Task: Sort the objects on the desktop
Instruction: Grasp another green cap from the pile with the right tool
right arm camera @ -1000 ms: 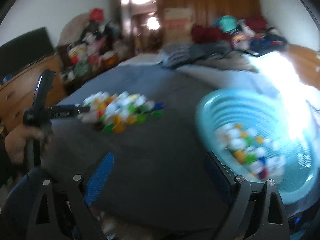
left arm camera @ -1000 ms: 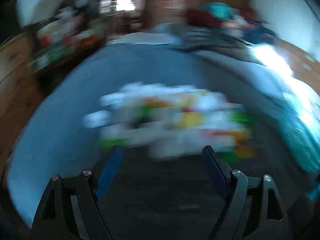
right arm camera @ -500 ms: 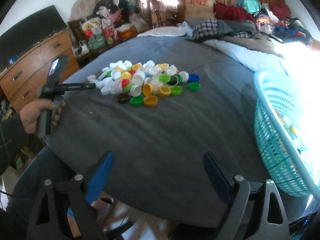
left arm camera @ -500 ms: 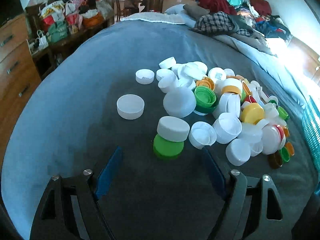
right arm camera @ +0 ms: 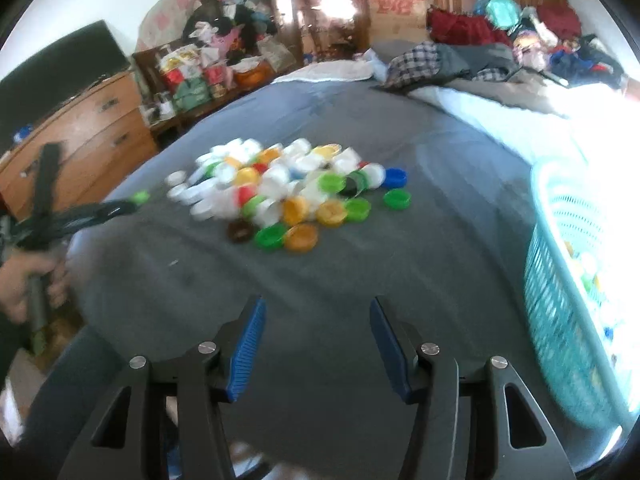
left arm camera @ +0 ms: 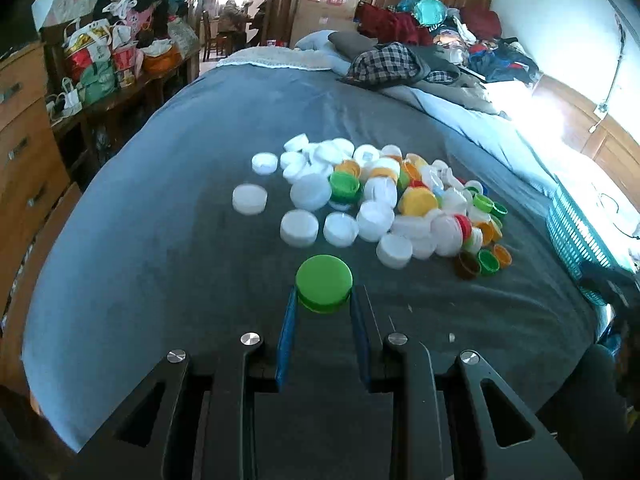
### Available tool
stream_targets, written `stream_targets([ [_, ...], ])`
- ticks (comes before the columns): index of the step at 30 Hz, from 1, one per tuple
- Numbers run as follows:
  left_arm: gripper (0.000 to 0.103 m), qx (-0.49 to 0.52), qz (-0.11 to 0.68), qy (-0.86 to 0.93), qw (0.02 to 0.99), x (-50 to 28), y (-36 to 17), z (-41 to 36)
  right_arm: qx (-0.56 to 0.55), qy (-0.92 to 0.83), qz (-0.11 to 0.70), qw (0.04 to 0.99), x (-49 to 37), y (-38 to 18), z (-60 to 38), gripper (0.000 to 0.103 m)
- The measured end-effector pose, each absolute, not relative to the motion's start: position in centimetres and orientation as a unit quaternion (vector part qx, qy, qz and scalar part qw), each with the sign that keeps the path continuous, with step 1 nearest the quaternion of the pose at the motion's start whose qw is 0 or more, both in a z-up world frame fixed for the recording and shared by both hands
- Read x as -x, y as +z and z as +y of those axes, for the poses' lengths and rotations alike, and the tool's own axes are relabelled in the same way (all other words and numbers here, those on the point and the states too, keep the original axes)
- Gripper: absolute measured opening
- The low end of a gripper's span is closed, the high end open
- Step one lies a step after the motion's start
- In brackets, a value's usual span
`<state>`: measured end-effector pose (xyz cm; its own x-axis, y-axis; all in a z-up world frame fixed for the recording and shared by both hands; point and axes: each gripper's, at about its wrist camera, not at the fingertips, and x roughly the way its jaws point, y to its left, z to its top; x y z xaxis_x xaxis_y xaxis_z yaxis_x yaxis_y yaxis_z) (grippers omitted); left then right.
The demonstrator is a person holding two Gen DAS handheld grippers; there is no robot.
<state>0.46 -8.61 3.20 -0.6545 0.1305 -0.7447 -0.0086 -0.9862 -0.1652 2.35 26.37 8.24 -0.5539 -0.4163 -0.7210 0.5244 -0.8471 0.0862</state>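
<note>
Bottle caps of coloured and white plastic (left arm camera: 384,200) are heaped ahead of the left tool (left arm camera: 323,300), which is clamped on a round green plastic cap (left arm camera: 324,283). The right tool (right arm camera: 316,344) is closing on nothing. The shallow pinch could let the cap slip.

Smooth plastic on matt cloth

We see smooth plastic caps (left arm camera: 380,204), one green cap (left arm camera: 324,283) among them, on a matt grey cloth bedcover (left arm camera: 180,184), a teal plastic mesh basket (right arm camera: 560,280), and a wooden dresser (right arm camera: 88,136).

Left gripper (left arm camera: 323,300): black triangular-cutout frames, silver screw heads, smooth blue pads. Right gripper (right arm camera: 316,312): same black frame, ribbed blue pads. Left hand (right arm camera: 28,284) on dark handle
</note>
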Motion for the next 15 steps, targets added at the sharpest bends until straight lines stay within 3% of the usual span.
stream_targets([
  [9, 0.023, 0.433, -0.079, 0.897, 0.041, 0.0, 1.8, -8.1, -0.412, -0.885, 0.065, 0.208, 10.6, 3.6, 24.9, 0.059],
  [15, 0.023, 0.440, -0.085, 0.893, 0.039, 0.5, 1.8, -8.4, -0.427, -0.876, 0.069, 0.214, 14.4, 1.8, 23.7, 0.061],
])
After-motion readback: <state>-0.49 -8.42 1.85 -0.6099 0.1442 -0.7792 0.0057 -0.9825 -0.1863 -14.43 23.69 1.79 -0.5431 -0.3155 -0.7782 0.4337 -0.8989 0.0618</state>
